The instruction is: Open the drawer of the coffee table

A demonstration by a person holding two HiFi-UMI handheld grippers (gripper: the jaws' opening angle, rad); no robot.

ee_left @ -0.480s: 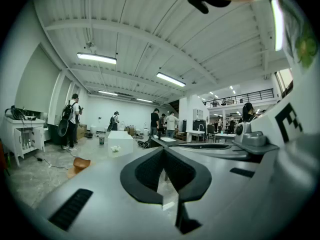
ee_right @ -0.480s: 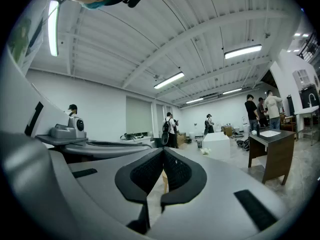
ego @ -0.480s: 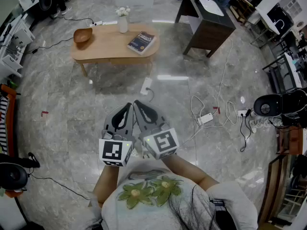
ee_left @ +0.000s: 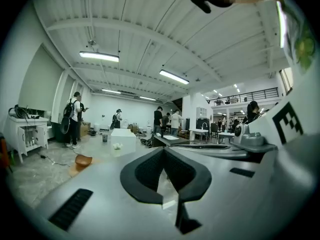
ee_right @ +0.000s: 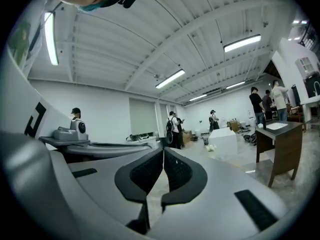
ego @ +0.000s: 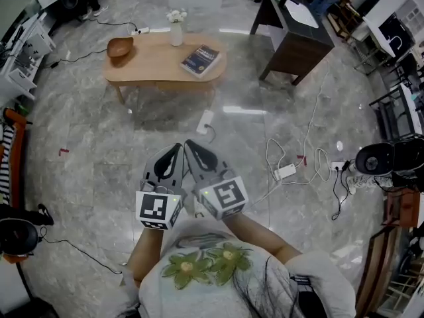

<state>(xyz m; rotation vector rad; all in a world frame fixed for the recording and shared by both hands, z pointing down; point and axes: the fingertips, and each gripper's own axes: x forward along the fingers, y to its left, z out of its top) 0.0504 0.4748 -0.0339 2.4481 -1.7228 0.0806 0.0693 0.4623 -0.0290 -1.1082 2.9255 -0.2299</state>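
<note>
The oval wooden coffee table [ego: 159, 63] stands far ahead on the marble floor. On it are a brown bowl [ego: 120, 47], a white vase with flowers [ego: 176, 30] and a dark book [ego: 201, 59]. No drawer shows from here. My left gripper [ego: 177, 148] and right gripper [ego: 190, 144] are held side by side close to my chest, far short of the table, tips nearly touching. Both are shut and empty, as the left gripper view [ee_left: 163, 150] and the right gripper view [ee_right: 163, 150] show. The bowl [ee_left: 83, 160] appears small and distant past the left jaws.
A white power strip [ego: 205, 121] lies on the floor between me and the table. Cables and an adapter [ego: 286, 171] trail to the right. A dark desk [ego: 295, 32] stands at the upper right, and a black round device [ego: 374, 158] at the far right. People stand in the background.
Both grippers keep the same pose, shut and side by side. The coffee table and floor have slid slightly to the right in the head view.
</note>
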